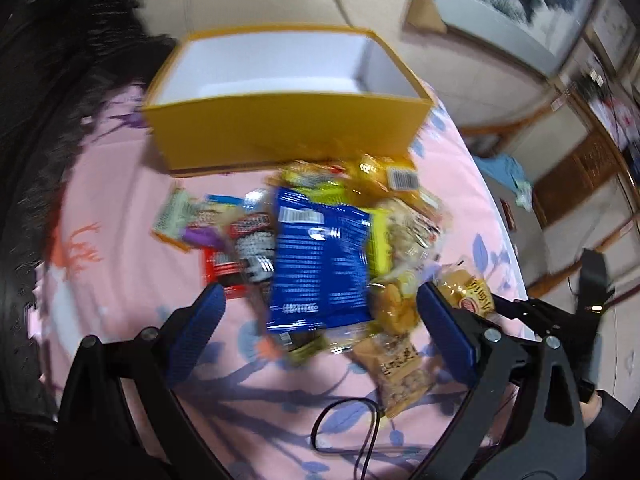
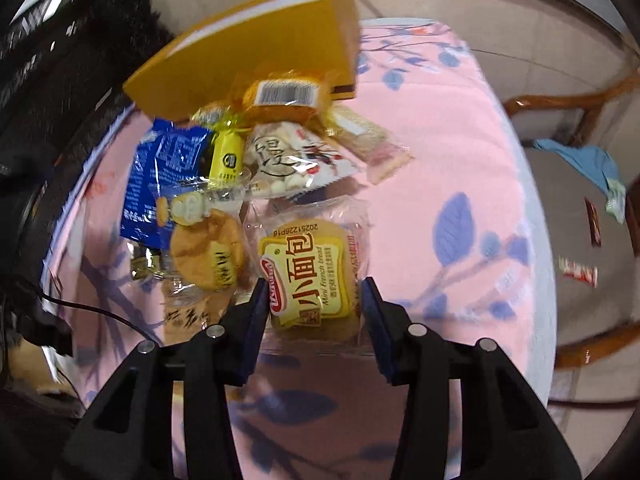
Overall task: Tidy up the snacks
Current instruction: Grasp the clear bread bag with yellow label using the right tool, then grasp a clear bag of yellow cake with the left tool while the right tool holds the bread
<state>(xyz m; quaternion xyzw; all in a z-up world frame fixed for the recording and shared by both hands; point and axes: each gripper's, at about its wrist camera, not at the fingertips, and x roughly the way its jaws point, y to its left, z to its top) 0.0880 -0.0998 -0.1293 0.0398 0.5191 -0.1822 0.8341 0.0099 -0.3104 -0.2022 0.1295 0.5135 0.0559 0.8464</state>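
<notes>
A heap of snack packets lies on a pink flowered tablecloth (image 1: pixel 120 208) in front of an open yellow box (image 1: pixel 280 132) with a white, empty inside. My left gripper (image 1: pixel 320 292) stands wide open above a blue packet (image 1: pixel 320 256), its pads clear of it. In the right wrist view the box (image 2: pixel 248 48) is at the far left and the blue packet (image 2: pixel 160 168) lies left of the heap. My right gripper (image 2: pixel 315 284) flanks a clear-wrapped mini French bread packet (image 2: pixel 312 272) on the cloth. Its pads sit at the wrapper's edges, and no squeeze shows.
A black cable (image 1: pixel 344 420) loops on the cloth near me. A dark fuzzy mass (image 1: pixel 60 80) borders the table on the left. Beyond the table's right edge stand a wooden chair (image 2: pixel 580 108) with a blue cloth (image 2: pixel 580 160), and framed pictures (image 1: pixel 520 8) lean on the wall.
</notes>
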